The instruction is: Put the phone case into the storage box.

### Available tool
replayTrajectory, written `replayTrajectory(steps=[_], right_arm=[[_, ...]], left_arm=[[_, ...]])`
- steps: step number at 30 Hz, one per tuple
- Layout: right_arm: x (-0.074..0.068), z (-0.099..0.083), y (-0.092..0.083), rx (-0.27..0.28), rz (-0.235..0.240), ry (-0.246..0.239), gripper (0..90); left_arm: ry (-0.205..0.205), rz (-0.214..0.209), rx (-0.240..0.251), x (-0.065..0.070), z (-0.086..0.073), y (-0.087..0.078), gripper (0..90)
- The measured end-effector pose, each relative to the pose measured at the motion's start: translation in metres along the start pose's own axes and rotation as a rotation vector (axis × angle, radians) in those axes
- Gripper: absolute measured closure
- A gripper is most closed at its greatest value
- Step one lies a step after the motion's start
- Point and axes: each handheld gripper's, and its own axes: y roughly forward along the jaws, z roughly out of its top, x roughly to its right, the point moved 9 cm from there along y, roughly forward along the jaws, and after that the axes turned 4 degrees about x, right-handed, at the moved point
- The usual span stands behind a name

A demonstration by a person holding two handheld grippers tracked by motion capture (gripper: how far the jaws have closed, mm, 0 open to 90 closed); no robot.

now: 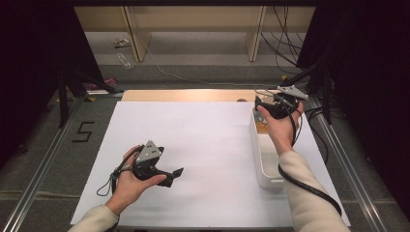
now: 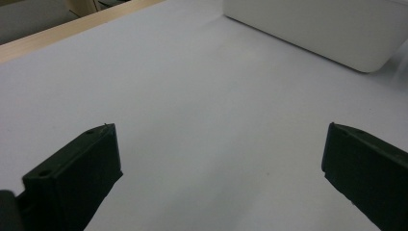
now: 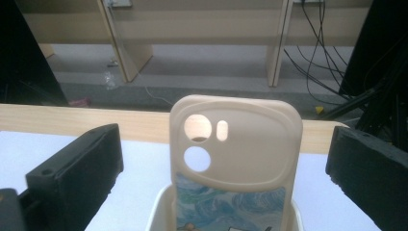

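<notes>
Fingers of the left gripper are spread wide over bare white paper. To the right, the right gripper is also spread wide, its jaws apart either side of a beige phone case standing upright in the white bin.

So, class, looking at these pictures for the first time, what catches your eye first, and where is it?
A beige phone case with camera cut-outs stands upright in the white bin at the table's right side, right before the open right gripper. The left gripper, also open, hovers over the bare white sheet at the near left.
</notes>
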Motion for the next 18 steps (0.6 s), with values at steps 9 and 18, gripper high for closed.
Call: replayTrajectory(steps=[9,18], right_arm=[[-0.003,-0.002,-0.008,-0.005,0.012,-0.005,0.3],[-0.005,-0.004,-0.018,-0.005,0.029,-0.018,0.3]], left_arm=[[0.001,0.001,0.0,0.0,0.0,0.0,0.0],[0.002,0.003,0.001,0.0,0.0,0.0,0.0]])
